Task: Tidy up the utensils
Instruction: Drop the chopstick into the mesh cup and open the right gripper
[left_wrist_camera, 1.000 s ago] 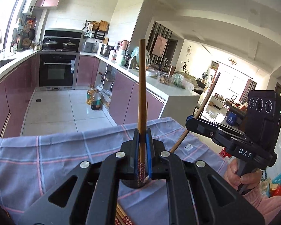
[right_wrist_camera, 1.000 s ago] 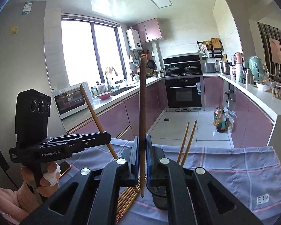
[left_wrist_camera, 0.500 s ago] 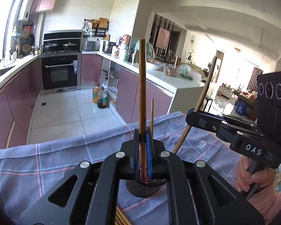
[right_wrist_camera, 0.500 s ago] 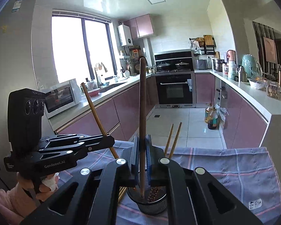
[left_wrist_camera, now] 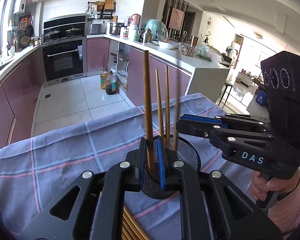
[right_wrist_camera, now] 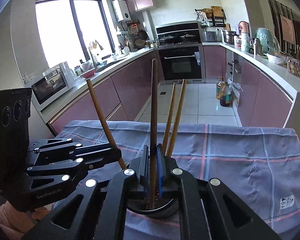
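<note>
A black mesh utensil cup [left_wrist_camera: 182, 152] stands on the checked cloth; it also shows in the right wrist view [right_wrist_camera: 170, 206]. My left gripper [left_wrist_camera: 152, 160] is open over the cup, with a brown chopstick [left_wrist_camera: 147, 100] standing loose between its pads. My right gripper [right_wrist_camera: 153, 166] is also open, a chopstick [right_wrist_camera: 154, 104] upright between its pads, its tip in the cup. Two more chopsticks [right_wrist_camera: 175, 116] lean in the cup. In the right wrist view the left gripper [right_wrist_camera: 118, 156] sits at left, beside its slanted chopstick [right_wrist_camera: 102, 116].
Several loose chopsticks [left_wrist_camera: 130, 226] lie on the blue-pink checked cloth [right_wrist_camera: 240, 156] under my left gripper. Beyond the table edge lie the tiled kitchen floor, purple cabinets and oil bottles [left_wrist_camera: 108, 82]. A hand in a pink sleeve [left_wrist_camera: 274, 188] holds the right gripper.
Both grippers have come down over the cup and opened. The chopsticks they held now stand in the cup, lower than before.
</note>
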A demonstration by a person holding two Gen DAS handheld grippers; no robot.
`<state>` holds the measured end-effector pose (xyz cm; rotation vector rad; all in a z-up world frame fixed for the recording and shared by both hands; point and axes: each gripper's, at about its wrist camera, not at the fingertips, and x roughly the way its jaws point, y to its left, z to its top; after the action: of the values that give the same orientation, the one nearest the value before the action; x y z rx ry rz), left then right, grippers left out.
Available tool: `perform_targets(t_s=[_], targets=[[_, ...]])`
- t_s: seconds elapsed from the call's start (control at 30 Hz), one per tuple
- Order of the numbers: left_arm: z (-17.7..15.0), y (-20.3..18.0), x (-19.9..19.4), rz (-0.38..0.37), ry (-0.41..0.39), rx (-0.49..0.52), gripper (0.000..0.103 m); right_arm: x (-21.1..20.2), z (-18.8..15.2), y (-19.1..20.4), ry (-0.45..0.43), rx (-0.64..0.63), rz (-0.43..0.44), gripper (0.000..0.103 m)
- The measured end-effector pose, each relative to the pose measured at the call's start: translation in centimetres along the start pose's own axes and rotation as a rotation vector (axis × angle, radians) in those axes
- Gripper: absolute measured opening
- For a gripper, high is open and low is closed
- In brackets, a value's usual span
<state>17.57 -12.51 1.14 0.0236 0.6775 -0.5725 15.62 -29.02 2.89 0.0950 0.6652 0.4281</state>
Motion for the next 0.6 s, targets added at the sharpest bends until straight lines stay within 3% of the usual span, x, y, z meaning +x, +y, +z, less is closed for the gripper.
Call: perform_targets(t_s=[0.1,0.37,0.6], targets=[[-0.2,0.5,-0.4,0.009,-0.011,-0.003,0.022,-0.1,-0.3,-0.5,-0.012,0.020,-0.018,0.013],[-1.7,1.9,-1.7,0.014,-0.029,-0.049,0.024,-0.4,-1.1,-0.9,-0.017,0.043,-0.025,0.022],[-4.0,3.3,-4.3,0.046,-0.057,-0.062,0.031,-2.3,-2.2,0.6,-0.058,0.011,0.009,0.027]])
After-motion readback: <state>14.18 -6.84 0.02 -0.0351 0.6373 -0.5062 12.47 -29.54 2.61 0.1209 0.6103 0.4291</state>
